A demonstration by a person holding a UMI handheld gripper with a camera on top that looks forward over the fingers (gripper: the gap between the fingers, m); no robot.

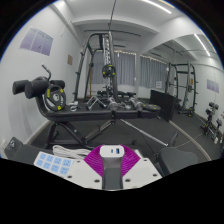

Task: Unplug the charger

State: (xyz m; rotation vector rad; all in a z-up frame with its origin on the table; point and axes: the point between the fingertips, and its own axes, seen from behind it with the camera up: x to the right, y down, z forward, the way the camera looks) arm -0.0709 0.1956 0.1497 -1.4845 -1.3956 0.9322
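A small white charger [111,151] with a blue USB port sits between my two magenta pads. My gripper [111,154] is shut on it, with both pads pressing its sides, and holds it up in the air. A white power strip [52,160] with several sockets lies low to the left of my fingers, apart from the charger. I cannot see the charger's prongs.
This is a gym room. A black weight bench [95,122] stands ahead, with a yellow weight plate [54,96] on a machine to its left. A tall rack [101,65] stands behind it and another frame [183,85] at the right.
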